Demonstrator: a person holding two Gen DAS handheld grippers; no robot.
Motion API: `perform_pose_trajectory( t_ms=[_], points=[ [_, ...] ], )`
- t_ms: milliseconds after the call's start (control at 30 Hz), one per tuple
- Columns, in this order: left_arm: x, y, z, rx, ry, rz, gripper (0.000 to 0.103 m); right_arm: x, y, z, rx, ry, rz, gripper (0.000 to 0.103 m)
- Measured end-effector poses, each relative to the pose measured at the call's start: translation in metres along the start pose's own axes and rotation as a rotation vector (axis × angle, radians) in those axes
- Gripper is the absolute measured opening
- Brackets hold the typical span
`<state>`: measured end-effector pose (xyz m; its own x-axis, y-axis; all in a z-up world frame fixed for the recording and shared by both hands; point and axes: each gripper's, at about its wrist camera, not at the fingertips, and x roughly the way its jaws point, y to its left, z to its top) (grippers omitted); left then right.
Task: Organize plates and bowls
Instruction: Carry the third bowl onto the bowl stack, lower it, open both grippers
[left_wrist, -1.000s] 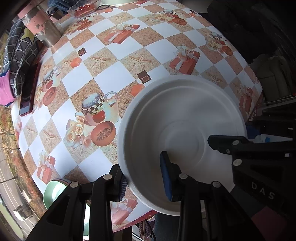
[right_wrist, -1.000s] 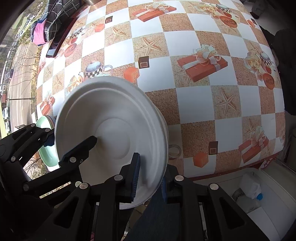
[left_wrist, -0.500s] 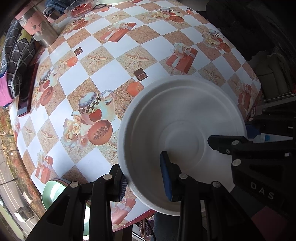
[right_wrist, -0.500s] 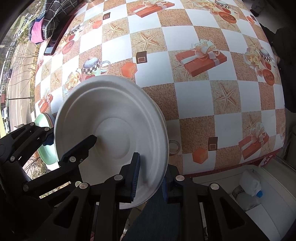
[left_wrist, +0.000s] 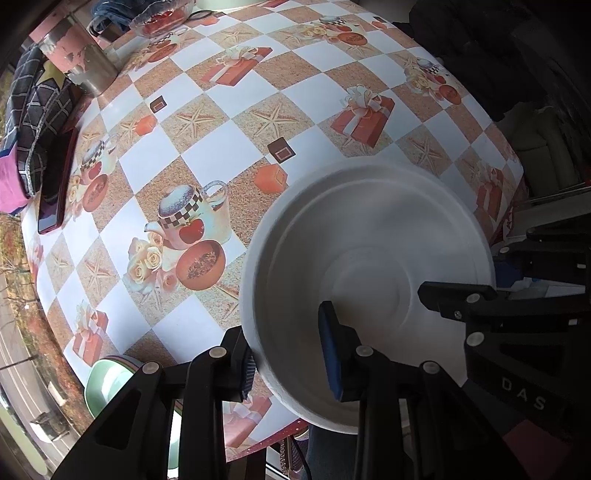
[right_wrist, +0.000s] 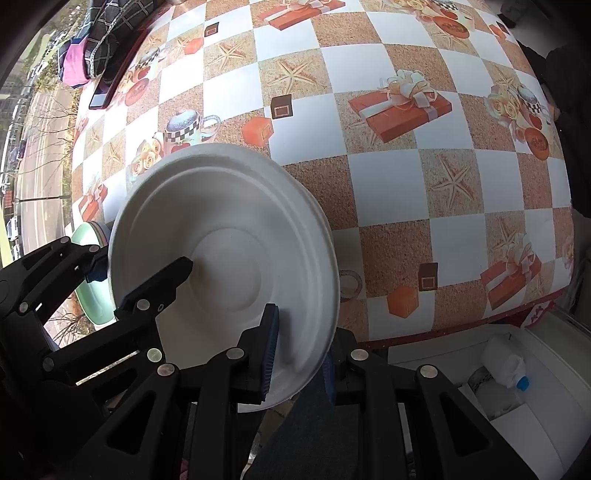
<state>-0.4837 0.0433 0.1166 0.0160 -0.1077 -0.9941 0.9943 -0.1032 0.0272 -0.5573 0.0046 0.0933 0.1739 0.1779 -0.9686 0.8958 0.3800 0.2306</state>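
1. Two grippers share one load: the left gripper (left_wrist: 286, 354) and the right gripper (right_wrist: 299, 354) each pinch the rim of a white paper bowl (left_wrist: 369, 266), held in the air over the near edge of the worktop (left_wrist: 236, 122).

2. Left gripper: one blue pad sits inside the bowl, the other outside its wall, so the rim runs between them; the jaws look clamped on that wall, with the bulk of the bowl ahead and to the right of it.

3. Right gripper: its jaws are nearly together, nipped on the opposite rim, the bowl spreading ahead and to the left of its fingertips. From this side the wall shows several stepped ridges, which may mean more than one bowl nested together; that cannot be settled.

4. Below and to the left of the left gripper, at the worktop's edge, stands a pale green bowl (left_wrist: 110, 384) with other rims under it, seemingly a small stack already gathered.

5. Judged from this, the sorting is under way, not finished: some bowls appear stacked, while the white one is off the worktop and not yet set down. No plates show in either view, so how much is left cannot be told.

6. Ahead of both grippers the checked oilcloth is mostly open; a metal tin (left_wrist: 79, 59), folded checked cloth (left_wrist: 35, 122) and a dark phone (left_wrist: 57, 188) lie well off along the far left edge.
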Motion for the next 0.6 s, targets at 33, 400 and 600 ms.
perform_pose_trajectory(
  t_ms=[33, 400, 600],
  points=[
    [0.0005, -0.0009, -0.0002, 0.004, 0.002, 0.001, 0.033, 0.0004, -0.0007, 0.0002, 0.004, 0.002, 0.001, 0.023],
    [0.0025, -0.0017, -0.0015, 0.009, 0.008, -0.003, 0.033, 0.0015, 0.0008, 0.0027, 0.007, 0.011, -0.005, 0.023],
    [0.0035, -0.0009, 0.0, 0.007, 0.009, -0.006, 0.033, 0.002, 0.0, 0.0023, 0.011, 0.011, -0.003, 0.023]
  ],
)
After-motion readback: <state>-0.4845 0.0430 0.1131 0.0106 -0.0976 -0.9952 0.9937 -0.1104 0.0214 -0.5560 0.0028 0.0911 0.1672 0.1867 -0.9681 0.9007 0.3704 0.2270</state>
